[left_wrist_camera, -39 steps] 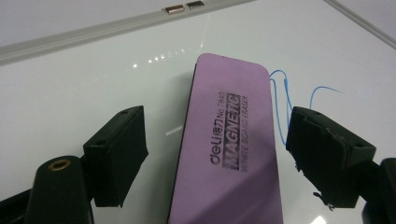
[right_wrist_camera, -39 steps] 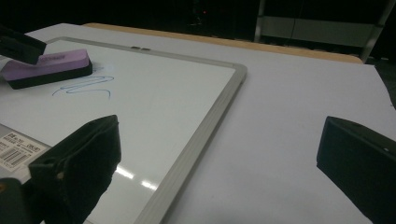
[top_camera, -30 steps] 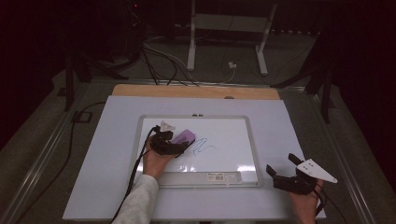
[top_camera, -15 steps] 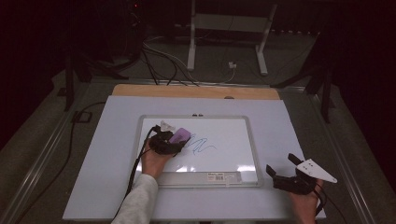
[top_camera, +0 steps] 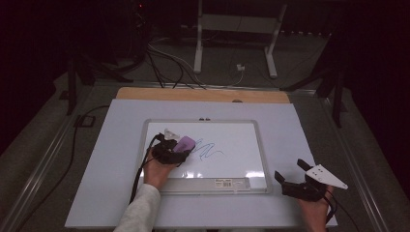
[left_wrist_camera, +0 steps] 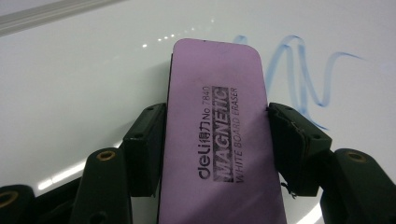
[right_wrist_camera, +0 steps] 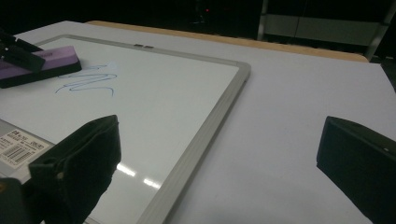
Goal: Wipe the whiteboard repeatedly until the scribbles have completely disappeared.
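My left gripper (left_wrist_camera: 217,140) has just closed and pinches the purple whiteboard eraser (left_wrist_camera: 217,126) on the whiteboard (top_camera: 232,145). A blue scribble (top_camera: 209,151) lies just beside it. My right gripper (top_camera: 292,176) is spread wide over the desk (top_camera: 309,130).

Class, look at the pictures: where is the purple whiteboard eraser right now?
In the high view, the eraser sits on the whiteboard's left half, gripped by the left claw, beside the blue scribble.

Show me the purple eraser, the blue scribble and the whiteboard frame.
purple eraser (left_wrist_camera: 219,135), left gripper view, printed top face.
blue scribble (top_camera: 209,151), high view, middle of its loops.
whiteboard frame (right_wrist_camera: 205,135), right gripper view, grey side rail.
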